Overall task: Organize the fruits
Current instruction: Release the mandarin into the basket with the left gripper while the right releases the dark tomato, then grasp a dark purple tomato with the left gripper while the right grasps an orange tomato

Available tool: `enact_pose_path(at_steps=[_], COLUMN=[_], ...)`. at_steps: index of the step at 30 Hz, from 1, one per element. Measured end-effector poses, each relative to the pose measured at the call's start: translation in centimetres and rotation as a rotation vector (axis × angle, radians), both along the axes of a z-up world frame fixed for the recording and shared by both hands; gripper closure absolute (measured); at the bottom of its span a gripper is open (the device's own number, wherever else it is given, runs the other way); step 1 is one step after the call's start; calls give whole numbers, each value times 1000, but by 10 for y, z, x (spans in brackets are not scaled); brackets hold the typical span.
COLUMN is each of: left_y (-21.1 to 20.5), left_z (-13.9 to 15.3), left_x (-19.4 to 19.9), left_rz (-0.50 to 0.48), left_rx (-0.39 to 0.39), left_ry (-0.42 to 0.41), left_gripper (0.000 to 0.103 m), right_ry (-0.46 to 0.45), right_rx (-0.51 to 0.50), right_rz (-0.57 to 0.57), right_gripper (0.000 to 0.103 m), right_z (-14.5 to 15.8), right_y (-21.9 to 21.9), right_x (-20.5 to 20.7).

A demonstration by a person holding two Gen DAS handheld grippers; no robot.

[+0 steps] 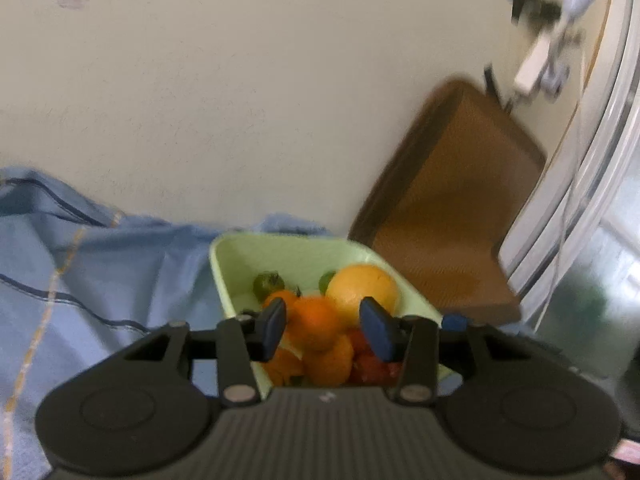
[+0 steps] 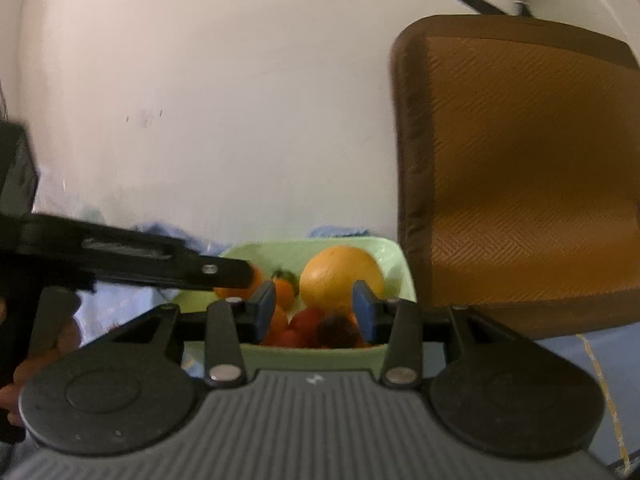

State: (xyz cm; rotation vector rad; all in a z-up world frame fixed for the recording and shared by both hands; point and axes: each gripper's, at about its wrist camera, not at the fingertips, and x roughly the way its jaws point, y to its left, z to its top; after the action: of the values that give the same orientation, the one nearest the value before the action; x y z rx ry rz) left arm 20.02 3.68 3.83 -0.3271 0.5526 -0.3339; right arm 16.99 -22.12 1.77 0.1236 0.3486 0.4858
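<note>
A cream wall [image 1: 240, 100] fills the background beyond both tongs. A brown woven chair [image 2: 520, 168] stands ahead and to the right of them. Blue striped cloth [image 1: 80, 260] spreads below and to the left of the left gripper [image 1: 324, 326]. A pale green tray [image 1: 296, 252] sits directly ahead of both, holding a large orange [image 2: 340, 276] on its right side, small oranges [image 1: 318, 320], red fruit and a green one. The left gripper and the right gripper [image 2: 316, 310] hover over the fruit, each narrowly parted, gripping nothing.
</note>
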Motion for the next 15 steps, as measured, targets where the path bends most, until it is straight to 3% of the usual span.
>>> enact_pose_path(at_steps=[5, 8, 10, 12, 15], left_y=[53, 82, 96, 106, 105], left_z=[16, 11, 3, -7, -15], left_x=[-54, -82, -91, -93, -90], left_rz=[110, 217, 260, 253, 210], left_rx=[-67, -10, 10, -28, -40], left_ry=[-71, -61, -20, 24, 52], left_gripper=[58, 58, 58, 58, 58], right_ry=[-8, 1, -13, -9, -9], right_rx=[60, 100, 49, -30, -220], right_rz=[-16, 88, 200, 295, 351], right_gripper=[58, 58, 58, 59, 59], right_z=[5, 11, 16, 15, 2], right_y=[-8, 1, 21, 46, 87], right_x=[-11, -22, -39, -53, -64])
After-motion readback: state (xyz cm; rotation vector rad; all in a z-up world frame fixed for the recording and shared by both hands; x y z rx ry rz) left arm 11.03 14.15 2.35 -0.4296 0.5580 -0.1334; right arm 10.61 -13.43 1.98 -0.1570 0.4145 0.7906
